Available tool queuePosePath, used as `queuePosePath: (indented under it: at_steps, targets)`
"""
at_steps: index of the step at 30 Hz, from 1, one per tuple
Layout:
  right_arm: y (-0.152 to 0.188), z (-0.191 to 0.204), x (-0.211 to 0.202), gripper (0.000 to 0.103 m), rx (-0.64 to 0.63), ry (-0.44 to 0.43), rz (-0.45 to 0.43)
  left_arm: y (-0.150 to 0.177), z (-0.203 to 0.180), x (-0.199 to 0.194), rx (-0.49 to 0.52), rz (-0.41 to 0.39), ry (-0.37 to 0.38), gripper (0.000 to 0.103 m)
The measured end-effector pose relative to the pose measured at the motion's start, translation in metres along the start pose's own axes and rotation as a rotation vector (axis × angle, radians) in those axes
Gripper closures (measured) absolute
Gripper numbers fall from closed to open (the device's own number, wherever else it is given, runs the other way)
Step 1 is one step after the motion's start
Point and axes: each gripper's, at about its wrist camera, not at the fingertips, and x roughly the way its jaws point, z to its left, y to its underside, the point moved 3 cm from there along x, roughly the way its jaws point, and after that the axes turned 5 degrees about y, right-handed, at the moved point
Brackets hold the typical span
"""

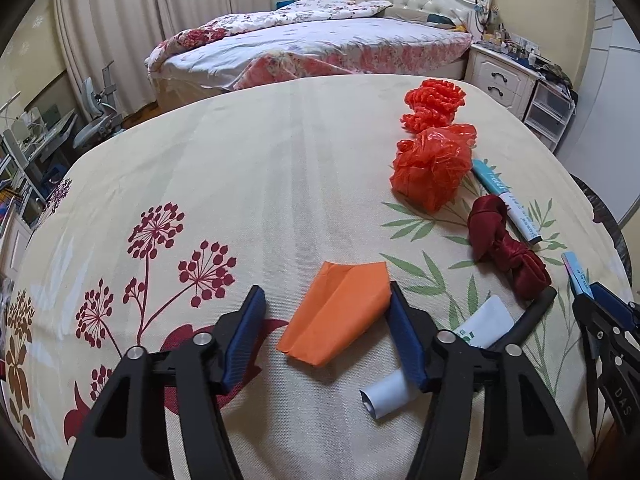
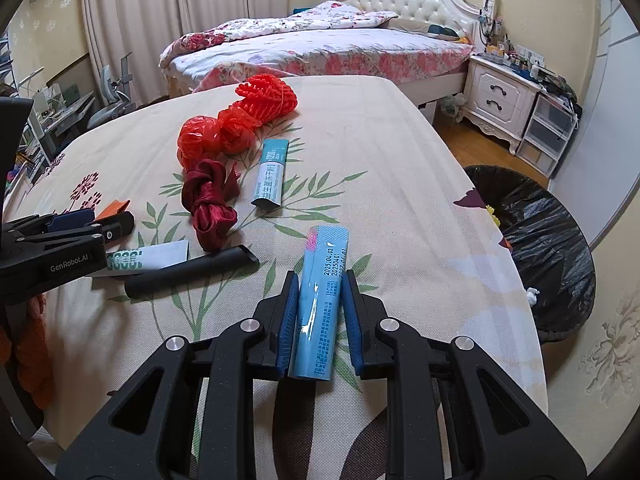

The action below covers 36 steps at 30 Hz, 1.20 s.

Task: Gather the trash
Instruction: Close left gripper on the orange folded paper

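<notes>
A blue packet [image 2: 320, 304] is clamped in the right gripper [image 2: 318, 320] at lower centre; the left gripper [image 1: 326, 336] is spread wide around orange paper [image 1: 340, 312].

My left gripper [image 1: 326, 334] hides part of the white paper roll [image 1: 384, 394]; bin [image 2: 560, 240] cut by table edge.

from my feed i saw a bed [image 2: 320, 52] with a floral quilt and a white tufted headboard [image 2: 404, 0] against pale yellow walls, and long cream curtains [image 2: 132, 32] hung to its left. a white two-drawer nightstand [image 2: 498, 100], cluttered on top, stood beside the bed on a wooden floor [image 2: 480, 148], with clear storage drawers [image 2: 548, 136] just next to it. a desk and chair [image 1: 92, 120] sat at the far left under soft, even light.
</notes>
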Motion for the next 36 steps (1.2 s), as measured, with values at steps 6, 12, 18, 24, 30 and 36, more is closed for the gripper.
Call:
queuePosePath:
  at_steps: [6,12,18,24,30,36]
  targets:
    - [0.000,0.000,0.000,0.081,-0.002,0.001,0.000,0.001,-0.002,-0.002,0.007,-0.013,0.010,0.059]
    - [-0.001,-0.002,0.000,0.082,0.002,0.003,-0.002,0.003,0.001,-0.004,-0.007,-0.019,0.018,0.061]
    - [-0.001,-0.004,0.000,0.082,0.006,0.004,-0.003,0.002,0.004,-0.005,-0.014,-0.026,0.019,0.061]
    - [0.000,-0.005,0.000,0.082,0.008,0.007,-0.004,-0.001,0.006,-0.008,-0.021,-0.036,0.023,0.062]
    - [0.000,-0.008,-0.002,0.082,0.020,0.003,-0.005,-0.005,0.005,-0.015,-0.028,-0.053,0.035,0.062]
    - [-0.004,-0.015,-0.008,0.082,0.042,0.017,-0.026,-0.016,-0.009,-0.022,-0.009,-0.085,0.064,0.062]
